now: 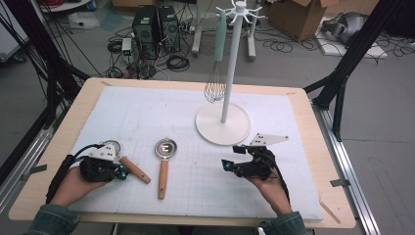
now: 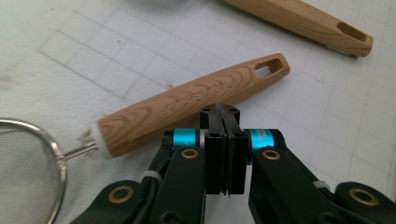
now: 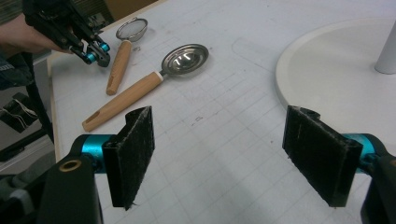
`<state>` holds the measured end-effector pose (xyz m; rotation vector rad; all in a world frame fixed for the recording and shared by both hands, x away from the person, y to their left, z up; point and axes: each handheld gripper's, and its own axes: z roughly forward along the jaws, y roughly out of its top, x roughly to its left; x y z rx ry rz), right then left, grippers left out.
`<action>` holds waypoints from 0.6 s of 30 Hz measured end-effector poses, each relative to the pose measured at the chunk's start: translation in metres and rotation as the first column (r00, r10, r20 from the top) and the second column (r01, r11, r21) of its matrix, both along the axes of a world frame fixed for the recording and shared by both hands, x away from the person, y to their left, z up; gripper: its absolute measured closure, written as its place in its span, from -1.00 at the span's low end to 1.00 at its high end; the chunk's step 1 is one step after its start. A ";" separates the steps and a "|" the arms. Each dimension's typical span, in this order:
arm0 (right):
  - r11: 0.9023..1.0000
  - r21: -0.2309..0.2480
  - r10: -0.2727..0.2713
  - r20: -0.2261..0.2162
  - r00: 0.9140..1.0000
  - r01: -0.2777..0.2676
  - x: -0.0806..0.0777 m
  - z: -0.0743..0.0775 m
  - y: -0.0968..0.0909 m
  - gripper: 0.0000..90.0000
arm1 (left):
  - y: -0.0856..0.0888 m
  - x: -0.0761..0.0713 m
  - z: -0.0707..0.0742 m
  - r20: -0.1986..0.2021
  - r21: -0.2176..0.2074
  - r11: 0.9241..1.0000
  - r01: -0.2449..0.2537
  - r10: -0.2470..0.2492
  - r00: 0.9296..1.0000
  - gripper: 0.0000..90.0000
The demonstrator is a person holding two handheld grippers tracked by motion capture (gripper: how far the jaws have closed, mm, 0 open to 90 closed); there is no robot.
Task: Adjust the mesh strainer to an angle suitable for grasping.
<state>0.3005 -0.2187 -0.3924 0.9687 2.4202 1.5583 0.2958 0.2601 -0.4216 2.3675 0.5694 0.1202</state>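
A small mesh strainer [image 2: 23,163] with a wooden handle [image 2: 196,100] lies at the front left of the white mat [image 1: 147,117]. My left gripper [image 2: 223,112] is shut with nothing in it, its tips just at the near side of that handle [image 1: 136,170]. To the right lies a metal ladle [image 1: 165,148] with a wooden handle [image 1: 162,178]. My right gripper [image 3: 229,149] hovers open and empty over bare mat near the stand's base [image 3: 336,70]; it also shows in the high view [image 1: 234,157]. A whisk [image 1: 216,85] with a pale green handle hangs from the white stand [image 1: 231,58].
The stand's round base [image 1: 222,123] sits right of the mat's centre. The right gripper view takes in the ladle [image 3: 184,58], the strainer [image 3: 132,29] and the left gripper [image 3: 91,51] farther off. Computers, cables and a cardboard box [image 1: 298,17] lie on the floor beyond the table.
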 end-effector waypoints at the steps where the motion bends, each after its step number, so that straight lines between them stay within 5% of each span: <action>1: 1.000 0.000 0.001 -0.002 1.000 -0.001 0.000 0.000 0.001 -0.46 | -0.002 0.000 -0.001 -0.004 0.002 1.000 0.013 -0.013 1.000 0.96; 11: 1.000 -0.002 -0.002 -0.004 1.000 0.002 0.001 -0.001 0.001 -0.46 | -0.015 0.003 -0.006 -0.024 0.020 0.996 0.083 -0.082 0.996 0.96; 18: 1.000 -0.003 0.000 -0.007 1.000 0.000 0.001 0.000 0.001 -0.46 | -0.020 0.005 -0.009 -0.033 -0.006 0.998 0.063 -0.063 0.997 0.96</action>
